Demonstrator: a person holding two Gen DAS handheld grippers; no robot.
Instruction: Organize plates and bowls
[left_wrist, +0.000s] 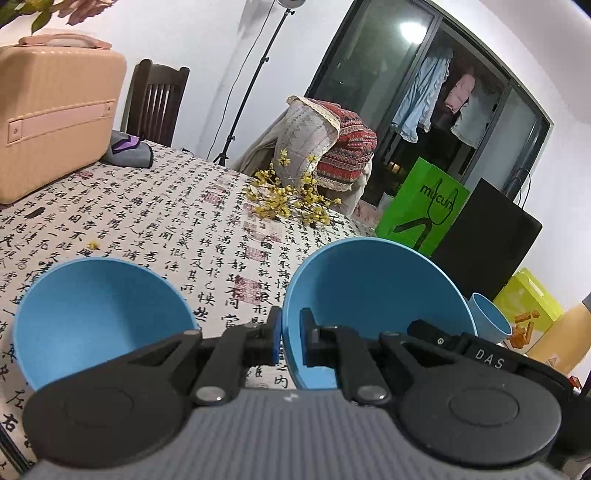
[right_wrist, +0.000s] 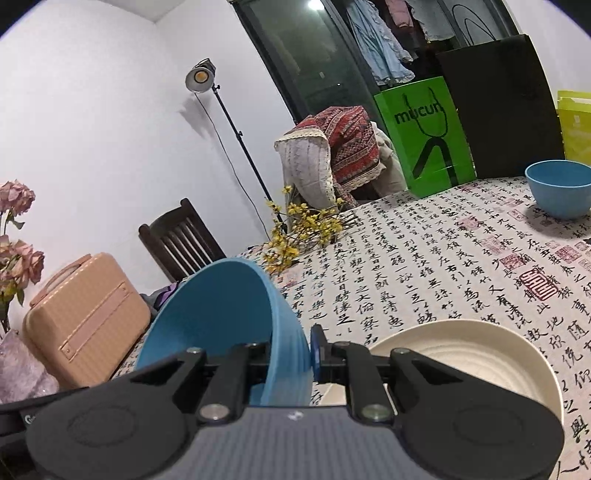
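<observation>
Left gripper (left_wrist: 290, 341) clamps bowl (left_wrist: 369, 295) by its rim, lower centre. Right gripper (right_wrist: 291, 360) likewise pinches a second bowl (right_wrist: 221, 317), tilted, probably for stacking. Plate (right_wrist: 480, 354) lower right; spare bowl (right_wrist: 559, 188) far right on table (right_wrist: 406, 266).

Matt plastic bowls (left_wrist: 369, 295), printed cloth tablecover (left_wrist: 166, 221), glossy paper bag (left_wrist: 421, 210).

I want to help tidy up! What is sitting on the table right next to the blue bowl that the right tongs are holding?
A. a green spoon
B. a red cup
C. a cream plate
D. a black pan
C: in the right wrist view a cream plate lies on the table just right of the blue bowl that the right tongs pinch by its rim.
</observation>
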